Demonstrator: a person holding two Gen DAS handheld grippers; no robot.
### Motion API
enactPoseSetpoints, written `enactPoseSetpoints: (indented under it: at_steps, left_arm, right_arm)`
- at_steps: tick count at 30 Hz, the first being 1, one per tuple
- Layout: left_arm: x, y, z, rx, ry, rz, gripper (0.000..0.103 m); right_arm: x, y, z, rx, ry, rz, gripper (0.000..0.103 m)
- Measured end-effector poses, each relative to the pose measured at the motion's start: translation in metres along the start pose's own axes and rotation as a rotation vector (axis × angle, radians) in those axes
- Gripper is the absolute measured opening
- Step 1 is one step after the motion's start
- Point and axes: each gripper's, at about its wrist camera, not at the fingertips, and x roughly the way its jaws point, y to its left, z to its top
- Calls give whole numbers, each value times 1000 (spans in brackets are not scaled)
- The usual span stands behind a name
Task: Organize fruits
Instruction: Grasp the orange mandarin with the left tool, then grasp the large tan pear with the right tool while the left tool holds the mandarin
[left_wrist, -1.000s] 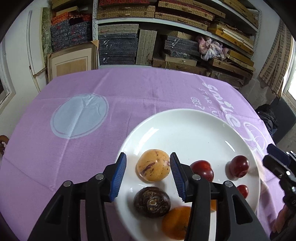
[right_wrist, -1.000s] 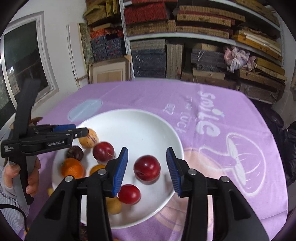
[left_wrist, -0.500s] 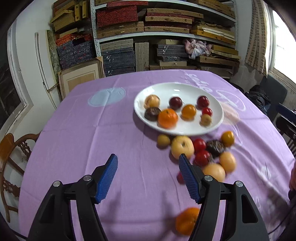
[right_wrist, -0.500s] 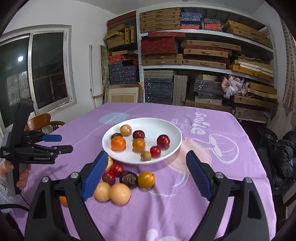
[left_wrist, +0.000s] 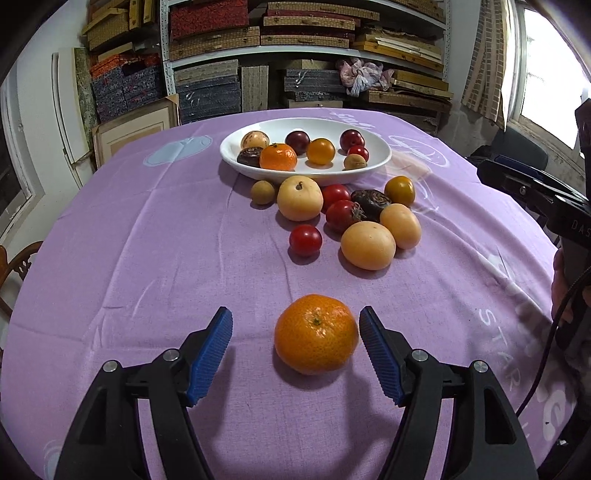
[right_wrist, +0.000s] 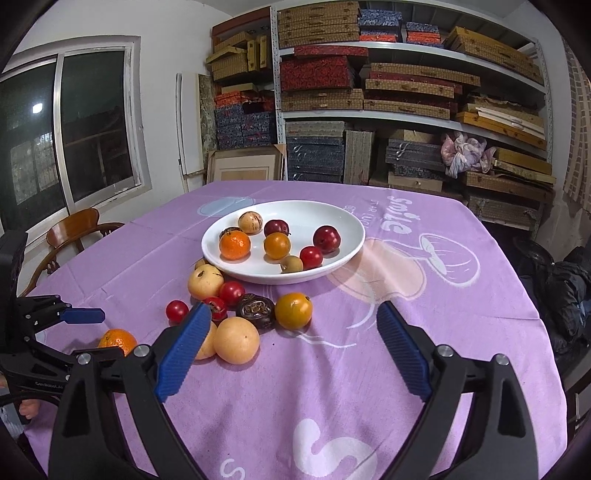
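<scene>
A white plate (left_wrist: 382, 153) (right_wrist: 349, 253) holds several fruits on the purple tablecloth (left_wrist: 147, 258). In front of it lies a loose cluster of pale yellow, red, dark and orange fruits (left_wrist: 367, 244) (right_wrist: 237, 340). A lone mandarin (left_wrist: 316, 333) (right_wrist: 117, 341) lies nearest me. My left gripper (left_wrist: 295, 349) is open, its blue pads on either side of the mandarin; the right pad is close to it, the left pad apart. My right gripper (right_wrist: 293, 345) is open and empty above the cloth, just right of the cluster.
Shelves of stacked boxes (right_wrist: 369, 92) and a leaning picture frame (left_wrist: 136, 125) stand behind the table. A wooden chair (right_wrist: 74, 232) stands at the left by the window. A dark bag (right_wrist: 561, 277) lies off the table's right edge.
Both grippers have pulled back from the plate toward the near side of the table. The left gripper has come down around the lone mandarin. The right gripper has opened wider.
</scene>
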Motion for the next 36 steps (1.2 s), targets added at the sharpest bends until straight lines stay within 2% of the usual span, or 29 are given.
enactPoseSetpoints:
  at_steps: [7, 11, 19, 22, 27, 32, 36]
  left_arm:
    - [13, 2, -8, -22, 32, -36, 70]
    - [16, 0, -11, -11, 40, -54, 51]
    - [15, 2, -9, -36, 33, -70, 49]
    - [12, 13, -7, -94, 6, -45, 48]
    - [9, 39, 3, -143, -26, 69, 48]
    - [8, 66, 24, -151, -33, 109, 48]
    - [21, 76, 21, -173, -15, 87, 48]
  right_arm:
    - [8, 3, -3, -1, 37, 14, 89]
    - [14, 9, -6, -20, 58, 15, 89]
    - [19, 13, -10, -31, 75, 24, 89]
    - [19, 16, -11, -27, 85, 56, 89]
    - [29, 21, -16, -41, 123, 38, 89]
    - [40, 32, -16, -71, 184, 35, 89]
    - [50, 41, -20, -93, 213, 40, 86]
